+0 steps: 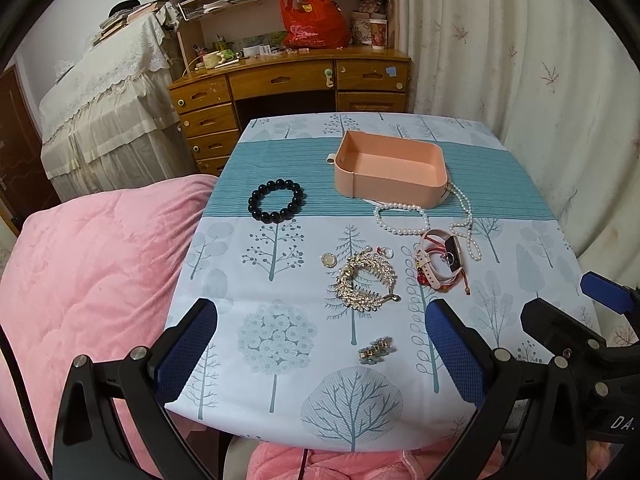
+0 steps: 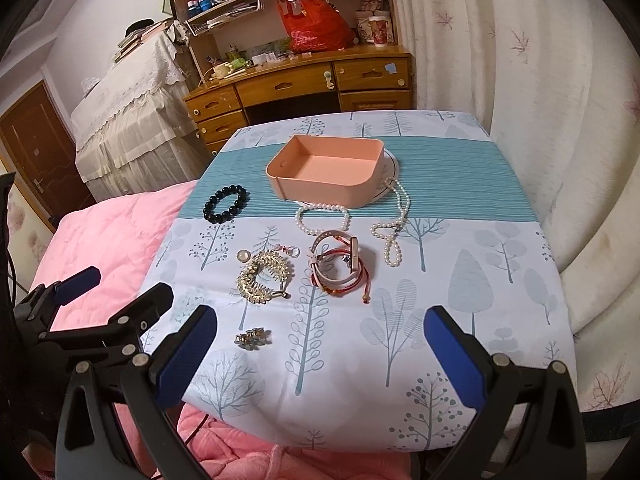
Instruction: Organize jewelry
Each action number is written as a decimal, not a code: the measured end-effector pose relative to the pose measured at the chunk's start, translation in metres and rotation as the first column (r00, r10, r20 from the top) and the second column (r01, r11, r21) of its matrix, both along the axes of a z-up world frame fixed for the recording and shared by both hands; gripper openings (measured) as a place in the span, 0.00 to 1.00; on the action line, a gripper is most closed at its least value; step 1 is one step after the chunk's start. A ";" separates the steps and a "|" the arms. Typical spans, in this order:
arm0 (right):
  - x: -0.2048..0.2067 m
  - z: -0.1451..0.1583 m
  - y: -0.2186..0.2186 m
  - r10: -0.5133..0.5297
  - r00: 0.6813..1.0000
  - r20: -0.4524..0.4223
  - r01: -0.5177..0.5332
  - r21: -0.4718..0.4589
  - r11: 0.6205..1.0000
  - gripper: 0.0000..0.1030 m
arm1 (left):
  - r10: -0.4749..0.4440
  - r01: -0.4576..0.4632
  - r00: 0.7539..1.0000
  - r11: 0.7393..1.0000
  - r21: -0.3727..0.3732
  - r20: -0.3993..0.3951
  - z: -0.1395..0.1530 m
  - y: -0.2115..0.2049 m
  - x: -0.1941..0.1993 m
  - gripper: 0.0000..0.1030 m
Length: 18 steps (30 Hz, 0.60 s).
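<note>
stage: start, pink box (image 1: 390, 168) empty, nothing picked yet
left gripper (image 1: 320, 344): fingers apart, empty, hovering over near table edge
right gripper (image 2: 320, 346): fingers apart, empty, same height, just beside left
landmark: pink box sits at far middle of table (image 2: 500, 280), open top
black bead bracelet (image 1: 276, 201): left of box, flat, alone
pearl bracelet (image 1: 401, 219): touching box's near wall; pearl strand (image 1: 466, 224) trails off box's right corner toward near side
watch with red cords (image 1: 440, 266): near-right of box, tangled pile
gold leaf bracelet (image 1: 366, 284): nearer than box, between it and the grippers; small round piece (image 1: 330, 259) just beside it
small clip (image 1: 374, 350): farthest from box, closest to fingers, long axis left-right; sits between left fingers, just off right gripper's left finger
nearer arm: left, I'd guess
room: open cloth around clip; bed (image 1: 92, 264) off table's left edge, curtain right
</note>
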State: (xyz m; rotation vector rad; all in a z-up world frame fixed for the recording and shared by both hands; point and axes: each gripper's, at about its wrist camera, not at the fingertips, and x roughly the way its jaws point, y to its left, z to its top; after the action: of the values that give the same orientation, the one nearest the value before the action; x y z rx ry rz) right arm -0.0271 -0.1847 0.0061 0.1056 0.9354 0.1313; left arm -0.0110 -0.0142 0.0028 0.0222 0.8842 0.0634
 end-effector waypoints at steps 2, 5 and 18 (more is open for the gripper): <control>0.000 0.000 0.000 0.000 1.000 -0.001 0.000 0.000 1.000 1.00 | 0.000 0.000 1.000 1.000 0.000 0.000 0.000 0.001 0.000 0.99; 0.000 0.000 0.002 0.003 1.000 -0.002 -0.003 0.002 1.000 1.00 | -0.003 0.003 1.000 1.000 -0.003 -0.002 -0.001 0.001 0.000 0.99; 0.000 -0.001 0.003 -0.005 1.000 0.006 0.005 0.012 1.000 1.00 | -0.005 0.005 1.000 1.000 0.003 0.004 0.001 0.000 0.000 0.99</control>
State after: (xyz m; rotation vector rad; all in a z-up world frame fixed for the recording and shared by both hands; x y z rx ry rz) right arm -0.0273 -0.1819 0.0051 0.1187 0.9287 0.1325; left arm -0.0107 -0.0145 0.0043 0.0270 0.8805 0.0598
